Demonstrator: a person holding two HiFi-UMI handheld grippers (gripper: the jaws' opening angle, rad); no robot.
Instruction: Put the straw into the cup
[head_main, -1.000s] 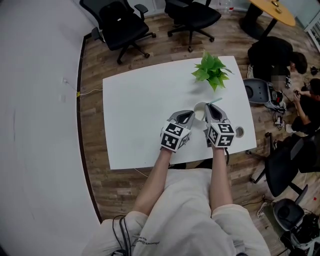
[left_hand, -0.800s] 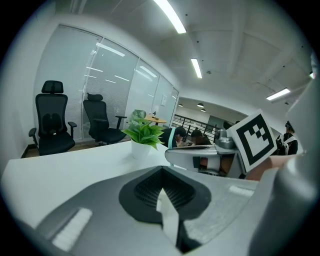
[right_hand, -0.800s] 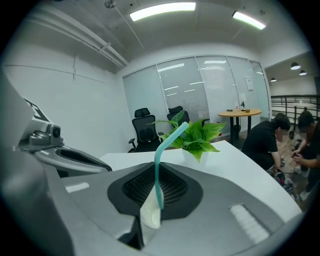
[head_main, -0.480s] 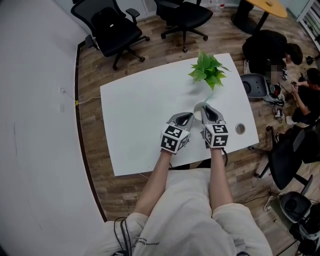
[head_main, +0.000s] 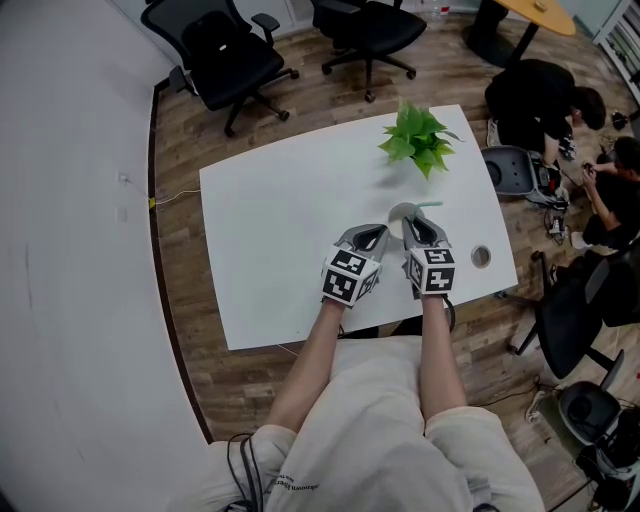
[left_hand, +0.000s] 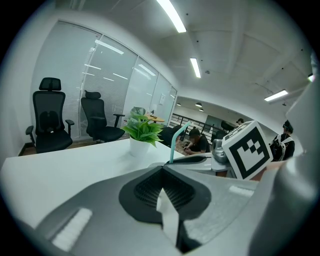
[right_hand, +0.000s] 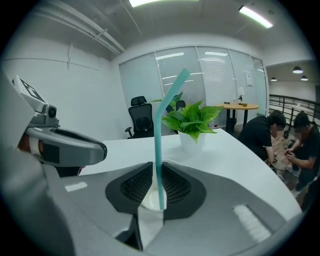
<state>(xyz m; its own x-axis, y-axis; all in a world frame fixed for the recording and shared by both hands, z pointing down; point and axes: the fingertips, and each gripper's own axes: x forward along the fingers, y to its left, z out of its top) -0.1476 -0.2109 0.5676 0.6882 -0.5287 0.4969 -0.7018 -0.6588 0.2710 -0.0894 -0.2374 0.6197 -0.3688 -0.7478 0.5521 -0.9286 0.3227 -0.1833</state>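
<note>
Your right gripper (right_hand: 157, 172): fingers closed on the teal bent straw (right_hand: 159, 130), whose lower end sits in the mouth of the white cup (right_hand: 150, 199) directly beneath them. Your left gripper (left_hand: 161, 170): fingers closed together with nothing between them, just beside the right one at its 9 o'clock. The cup stands on the white surface (head_main: 270, 220), with the potted plant (head_main: 420, 140) at its 12 o'clock.

From the head we look steeply down on the table (head_main: 270, 230), the plant (head_main: 420, 140) far off. Both gripper views sit low, facing the plant nearby; all three share it.
</note>
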